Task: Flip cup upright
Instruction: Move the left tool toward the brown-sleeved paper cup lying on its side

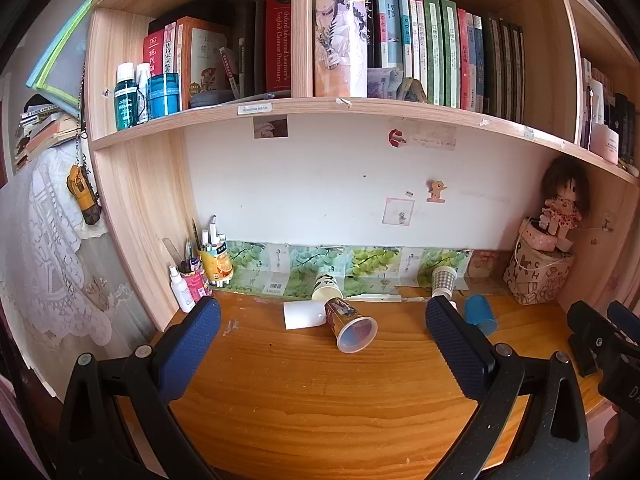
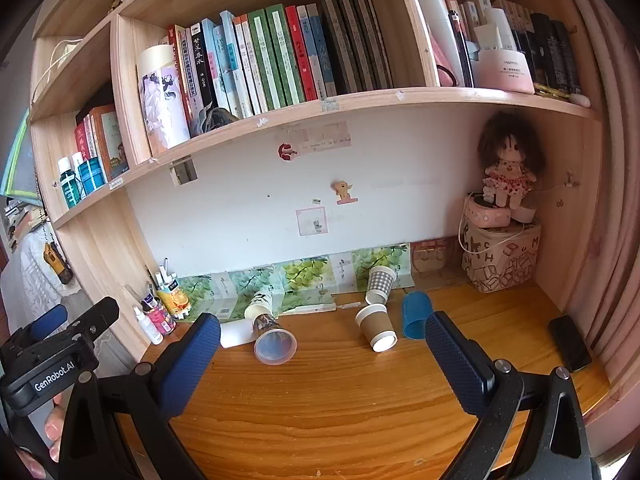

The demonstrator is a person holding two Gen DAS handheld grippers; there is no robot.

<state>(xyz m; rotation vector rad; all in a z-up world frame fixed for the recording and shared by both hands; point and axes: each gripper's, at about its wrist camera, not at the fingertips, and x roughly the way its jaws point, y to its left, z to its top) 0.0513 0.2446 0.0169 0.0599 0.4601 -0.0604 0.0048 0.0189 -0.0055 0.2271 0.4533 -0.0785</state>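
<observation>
Several cups lie on their sides at the back of the wooden desk point(image 1: 320, 392). A clear printed plastic cup point(image 1: 350, 322) point(image 2: 272, 338) has its mouth toward me. A white paper cup point(image 1: 304, 314) lies left of it, and a cream printed cup point(image 1: 327, 285) point(image 2: 258, 305) behind. A brown paper cup point(image 2: 378, 326), a checked cup point(image 1: 442, 280) point(image 2: 379, 283) and a blue cup point(image 1: 480, 314) point(image 2: 416, 314) lie to the right. My left gripper point(image 1: 322, 344) is open and empty, short of the cups. My right gripper point(image 2: 322, 354) is open and empty too.
A pen holder point(image 1: 216, 262) and small bottles point(image 1: 182, 288) stand at the back left. A printed bag with a doll point(image 2: 500, 256) fills the back right corner. A black phone point(image 2: 570, 342) lies at the right edge. A shelf of books point(image 1: 320, 100) hangs above.
</observation>
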